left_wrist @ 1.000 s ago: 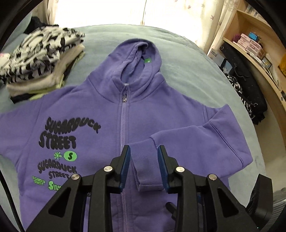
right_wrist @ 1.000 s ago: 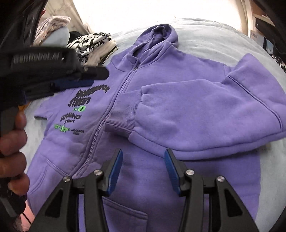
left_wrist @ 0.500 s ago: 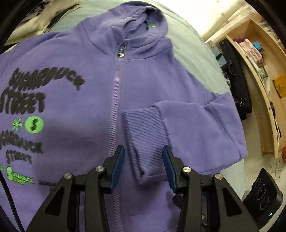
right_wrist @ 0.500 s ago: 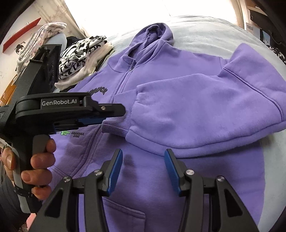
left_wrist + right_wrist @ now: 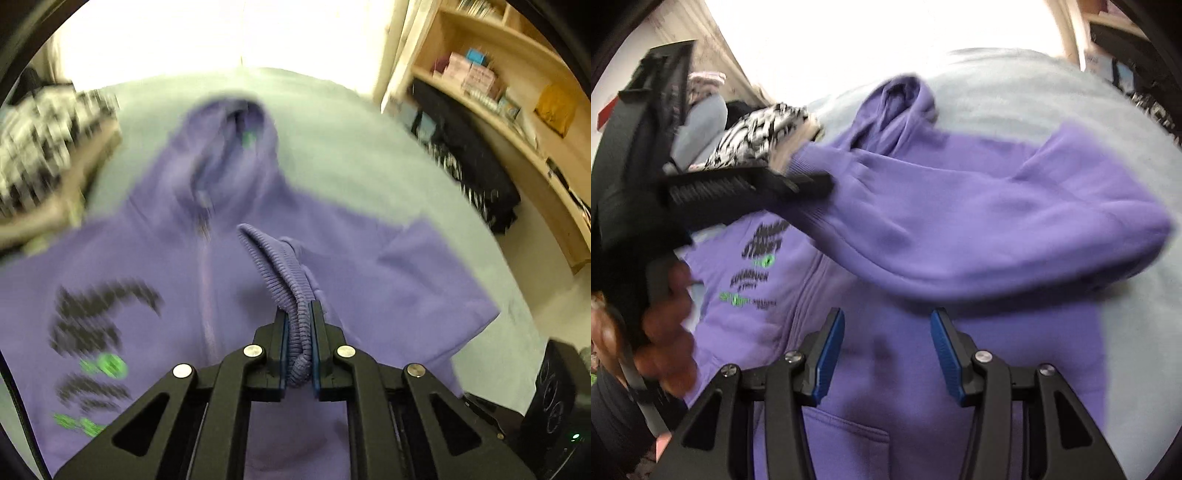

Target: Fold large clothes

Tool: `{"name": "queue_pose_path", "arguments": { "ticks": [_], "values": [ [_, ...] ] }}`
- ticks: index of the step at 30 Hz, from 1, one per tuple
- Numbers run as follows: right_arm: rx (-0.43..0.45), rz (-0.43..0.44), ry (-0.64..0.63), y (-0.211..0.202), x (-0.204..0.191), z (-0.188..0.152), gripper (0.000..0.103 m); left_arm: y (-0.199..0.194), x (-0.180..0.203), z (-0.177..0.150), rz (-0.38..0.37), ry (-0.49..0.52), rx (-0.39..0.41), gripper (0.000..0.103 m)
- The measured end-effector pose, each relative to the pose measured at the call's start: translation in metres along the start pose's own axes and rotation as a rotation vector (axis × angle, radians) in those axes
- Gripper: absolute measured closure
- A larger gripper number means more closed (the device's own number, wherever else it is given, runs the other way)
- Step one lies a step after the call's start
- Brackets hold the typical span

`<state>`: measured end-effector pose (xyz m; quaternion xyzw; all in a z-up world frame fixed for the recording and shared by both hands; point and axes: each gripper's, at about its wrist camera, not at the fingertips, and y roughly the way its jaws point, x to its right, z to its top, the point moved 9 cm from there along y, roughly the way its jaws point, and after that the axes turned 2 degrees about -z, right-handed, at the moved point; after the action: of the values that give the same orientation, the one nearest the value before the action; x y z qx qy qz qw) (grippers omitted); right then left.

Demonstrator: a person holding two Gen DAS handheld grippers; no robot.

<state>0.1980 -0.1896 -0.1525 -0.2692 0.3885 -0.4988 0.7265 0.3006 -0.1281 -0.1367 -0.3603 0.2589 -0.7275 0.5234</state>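
Since earlier: left gripper [image 5: 300, 325] clamped on ribbed sleeve cuff [image 5: 275, 266], lifting it. Right gripper [image 5: 888, 341] apart, empty. Purple hoodie [image 5: 979, 229]: folding barely begun.

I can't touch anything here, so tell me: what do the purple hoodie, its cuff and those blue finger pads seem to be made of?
Hoodie: probably cotton-blend fleece, matte and soft, sagging where lifted.
Cuff: stretchy ribbed knit, with clear ridges, pinched in the left gripper.
Blue pads on the right gripper: likely rubber or soft plastic, finely grooved; hard to tell which.
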Motion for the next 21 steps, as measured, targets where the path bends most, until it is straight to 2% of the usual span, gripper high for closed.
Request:
{"name": "queue_pose_path", "arguments": {
  "ticks": [4, 8, 13, 16, 18, 21],
  "values": [
    [0.083, -0.062, -0.003, -0.027, 0.013, 0.020, 0.054, -0.042, -0.017, 0.038, 0.026, 0.016, 0.089, 0.096],
    [0.127, -0.180, 0.023, -0.041, 0.048, 0.029, 0.054, -0.056, -0.027, 0.056, 0.051, 0.018, 0.105, 0.096],
    [0.058, -0.285, 0.052, -0.022, 0.092, 0.022, 0.054, -0.060, -0.028, 0.067, 0.045, 0.029, 0.093, 0.096],
    [-0.005, -0.273, 0.041, -0.008, 0.103, 0.016, 0.054, -0.057, -0.032, 0.069, 0.044, 0.024, 0.093, 0.096],
    [-0.017, -0.220, 0.025, -0.010, 0.106, 0.011, 0.054, -0.059, -0.035, 0.070, 0.044, 0.022, 0.096, 0.096],
    [-0.022, -0.259, -0.031, -0.011, 0.115, 0.003, 0.054, -0.058, -0.042, 0.068, 0.048, 0.020, 0.088, 0.096]
  ]
}}
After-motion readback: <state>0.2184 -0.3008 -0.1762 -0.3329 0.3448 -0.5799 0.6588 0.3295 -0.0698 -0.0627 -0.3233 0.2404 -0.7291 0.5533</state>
